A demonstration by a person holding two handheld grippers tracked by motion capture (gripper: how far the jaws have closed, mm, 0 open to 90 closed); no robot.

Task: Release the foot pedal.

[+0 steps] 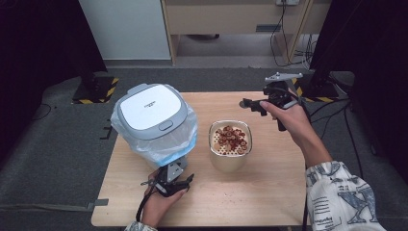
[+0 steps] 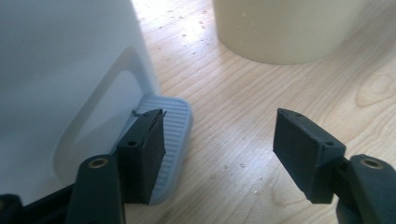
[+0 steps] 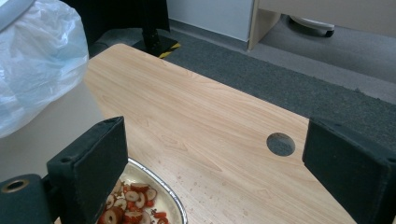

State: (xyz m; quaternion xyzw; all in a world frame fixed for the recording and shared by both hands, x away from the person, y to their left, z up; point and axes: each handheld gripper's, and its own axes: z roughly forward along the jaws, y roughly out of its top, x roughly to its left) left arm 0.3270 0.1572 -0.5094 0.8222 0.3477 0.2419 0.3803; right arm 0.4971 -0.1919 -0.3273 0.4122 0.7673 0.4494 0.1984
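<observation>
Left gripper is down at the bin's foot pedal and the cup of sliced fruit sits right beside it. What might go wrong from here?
1. The left gripper has one jaw over the pedal edge; it may slip off when pressing.
2. The bin is still closed; a sideways push could slide it into the cup.
3. The right gripper hovers open beyond the full cup; a hasty grab could spill the slices.

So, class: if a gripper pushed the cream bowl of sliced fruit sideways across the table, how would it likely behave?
The cream bowl looks rigid and broad-based, so it would probably slide rather than tip. Its smooth wall and the smooth wooden table suggest little grip. The loose fruit slices sit near the rim, so a jerk might spill some.
</observation>
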